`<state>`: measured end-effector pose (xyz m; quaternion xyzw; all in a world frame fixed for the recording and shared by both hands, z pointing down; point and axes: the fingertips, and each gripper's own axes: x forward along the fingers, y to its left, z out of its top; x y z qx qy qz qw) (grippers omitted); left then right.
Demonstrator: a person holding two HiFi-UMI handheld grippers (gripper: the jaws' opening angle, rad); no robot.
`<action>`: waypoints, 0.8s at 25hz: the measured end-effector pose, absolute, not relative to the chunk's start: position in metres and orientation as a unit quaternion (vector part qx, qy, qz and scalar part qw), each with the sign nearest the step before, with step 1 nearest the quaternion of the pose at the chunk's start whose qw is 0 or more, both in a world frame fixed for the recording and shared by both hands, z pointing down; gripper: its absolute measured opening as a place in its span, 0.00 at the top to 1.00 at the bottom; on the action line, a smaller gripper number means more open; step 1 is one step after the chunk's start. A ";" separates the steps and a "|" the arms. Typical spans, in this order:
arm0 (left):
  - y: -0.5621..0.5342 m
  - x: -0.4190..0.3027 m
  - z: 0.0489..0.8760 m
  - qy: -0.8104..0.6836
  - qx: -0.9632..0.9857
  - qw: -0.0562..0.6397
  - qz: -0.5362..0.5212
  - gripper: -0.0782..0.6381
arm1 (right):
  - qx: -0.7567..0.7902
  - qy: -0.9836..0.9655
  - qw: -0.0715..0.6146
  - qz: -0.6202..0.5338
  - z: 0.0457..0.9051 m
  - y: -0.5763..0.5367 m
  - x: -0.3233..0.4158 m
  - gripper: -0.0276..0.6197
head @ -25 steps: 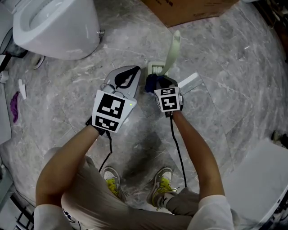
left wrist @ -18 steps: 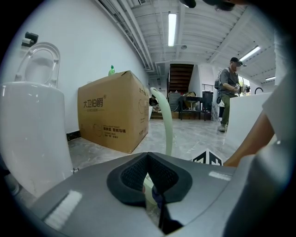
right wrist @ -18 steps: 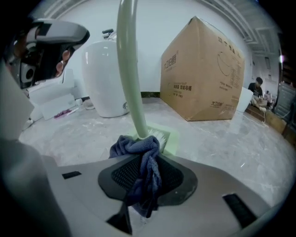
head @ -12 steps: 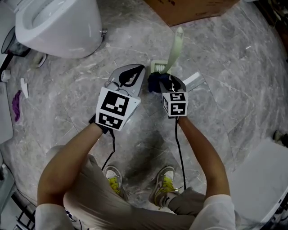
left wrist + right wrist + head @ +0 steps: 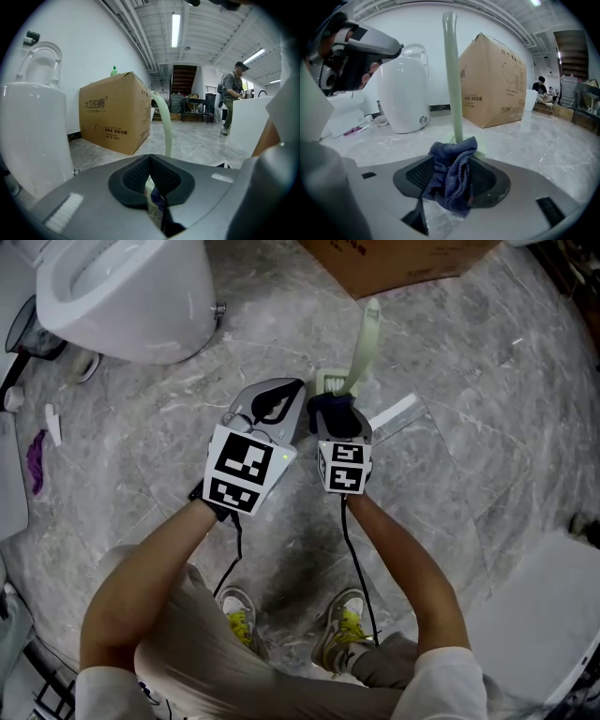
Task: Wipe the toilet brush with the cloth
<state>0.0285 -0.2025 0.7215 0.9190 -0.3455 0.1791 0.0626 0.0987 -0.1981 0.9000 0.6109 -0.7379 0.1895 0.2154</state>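
A toilet corner in a bare industrial hall

A white toilet (image 5: 122, 296) stood on a grey marbled floor (image 5: 469, 427) beside a big cardboard box (image 5: 115, 117) — exposed ducts (image 5: 138, 37) and tube lights (image 5: 176, 23) ran overhead, with a staircase (image 5: 183, 77) and a person (image 5: 232, 101) standing farther back.

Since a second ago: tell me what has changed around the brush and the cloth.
The right gripper has just been opening its jaws, letting go its grip on the cloth, which sits bunched loosely between them. It also drew back slightly towards the person and rolled. The left gripper, the upright brush and the toilet stayed as they were.
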 end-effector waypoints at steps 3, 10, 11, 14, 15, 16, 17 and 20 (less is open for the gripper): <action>-0.201 0.025 0.721 -0.348 0.918 0.062 0.182 0.89 | 0.612 -0.733 0.234 0.182 0.900 -0.203 0.095 0.62; -0.199 0.017 0.720 -0.348 0.917 0.057 0.187 0.89 | 0.639 -0.708 0.225 0.199 0.901 -0.216 0.112 0.74; -0.199 0.015 0.721 -0.349 0.916 0.057 0.189 0.89 | 0.640 -0.708 0.222 0.201 0.899 -0.217 0.113 0.75; -0.199 0.015 0.721 -0.349 0.916 0.058 0.189 0.89 | 0.644 -0.706 0.210 0.204 0.895 -0.220 0.116 0.76; -0.199 0.016 0.721 -0.348 0.917 0.058 0.188 0.89 | 0.647 -0.705 0.208 0.204 0.895 -0.221 0.117 0.76; -0.199 0.016 0.721 -0.347 0.917 0.058 0.188 0.89 | 0.648 -0.704 0.207 0.205 0.894 -0.223 0.118 0.76; -0.199 0.017 0.721 -0.346 0.917 0.058 0.188 0.89 | 0.648 -0.704 0.206 0.206 0.895 -0.224 0.118 0.76; -0.199 0.016 0.723 -0.343 0.918 0.058 0.192 0.89 | 0.643 -0.705 0.213 0.211 0.898 -0.227 0.117 0.76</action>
